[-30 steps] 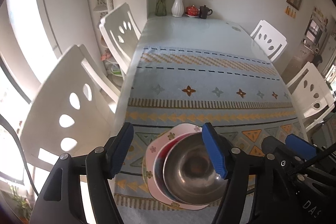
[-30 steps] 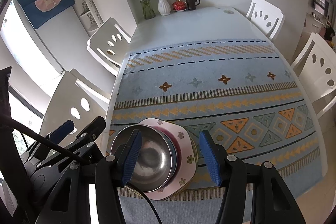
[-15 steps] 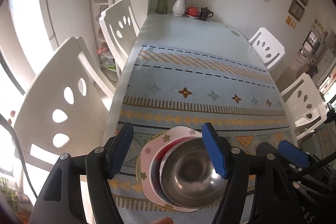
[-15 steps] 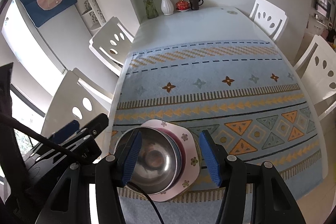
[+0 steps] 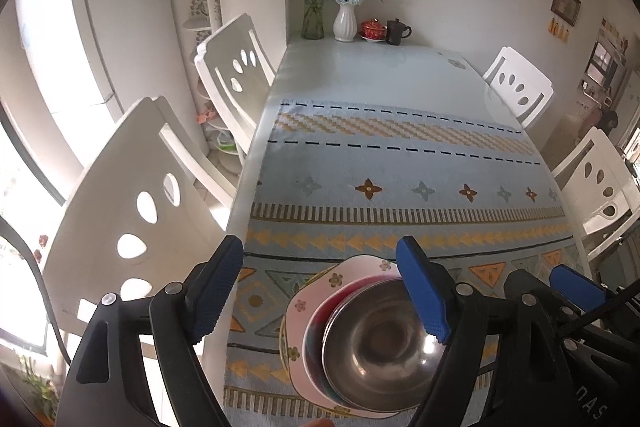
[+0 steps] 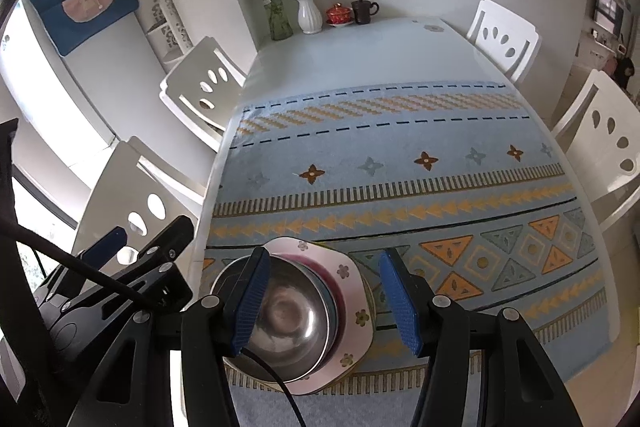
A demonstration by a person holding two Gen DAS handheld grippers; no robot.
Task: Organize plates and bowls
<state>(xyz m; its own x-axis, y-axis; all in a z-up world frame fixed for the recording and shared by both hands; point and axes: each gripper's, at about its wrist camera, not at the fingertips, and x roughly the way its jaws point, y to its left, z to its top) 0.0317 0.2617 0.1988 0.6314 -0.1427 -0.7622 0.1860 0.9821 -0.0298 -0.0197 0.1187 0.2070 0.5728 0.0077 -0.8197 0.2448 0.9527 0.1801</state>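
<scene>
A steel bowl (image 5: pixel 380 343) sits in a stack on a pink flowered plate (image 5: pixel 316 291) near the table's front left edge; a red and a teal rim show between them. It also shows in the right wrist view: the bowl (image 6: pixel 288 315) on the plate (image 6: pixel 352 291). My left gripper (image 5: pixel 320 291) is open and empty above the stack. My right gripper (image 6: pixel 324 303) is open and empty over it too. The left gripper's body (image 6: pixel 120 279) shows at the left of the right wrist view.
A patterned blue cloth (image 5: pixel 400 163) covers the near part of the white table (image 5: pixel 360 71). Vases with flowers (image 5: pixel 344 19), a red cup and a dark mug (image 5: pixel 396 31) stand at the far end. White chairs (image 5: pixel 132 211) line both sides.
Both grippers have shifted slightly above the stack, so the view drifts a little. The stack has not moved. Both grippers stay open.
</scene>
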